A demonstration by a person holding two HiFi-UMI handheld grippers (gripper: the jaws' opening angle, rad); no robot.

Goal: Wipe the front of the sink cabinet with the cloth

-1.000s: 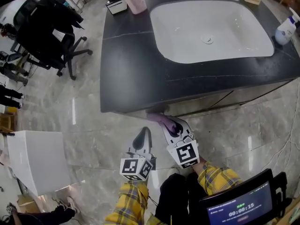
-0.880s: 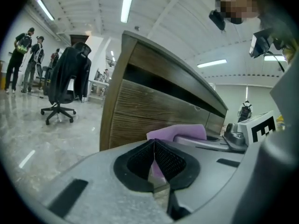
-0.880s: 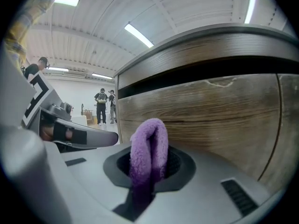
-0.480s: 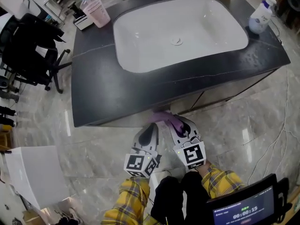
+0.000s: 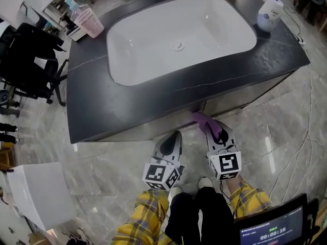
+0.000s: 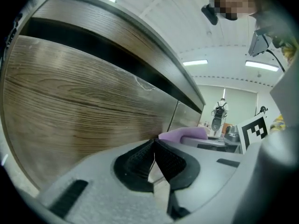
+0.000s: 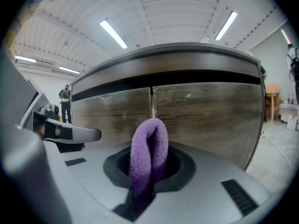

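Closest to the head camera, 2 yellow plaid sleeves [image 5: 148, 213] reach out over the marble floor [image 5: 286, 137], each ending in a handheld gripper. On the left, the left gripper [image 5: 173, 136] has its jaws pressed together with nothing between them; its own view shows the dark pads [image 6: 135, 160] meeting, right up near the wood-grain cabinet front [image 6: 79, 101]. Just beside it, the right gripper [image 5: 214, 129] is clamped on a folded purple cloth [image 5: 204, 120]. In the right gripper view the cloth [image 7: 148, 148] stands up out of the jaws as a looped fold. It points at the vertical seam [image 7: 152, 104] between the 2 cabinet doors. Seen from above, the cloth's tip reaches under the edge of the dark countertop [image 5: 87, 101] at that seam; contact with the doors cannot be confirmed. Beyond, a white sink [image 5: 214, 29] is set into the countertop. A white pump bottle [image 5: 269, 6] stands at the far right corner, a pink bottle [image 5: 89, 24] at the far left.
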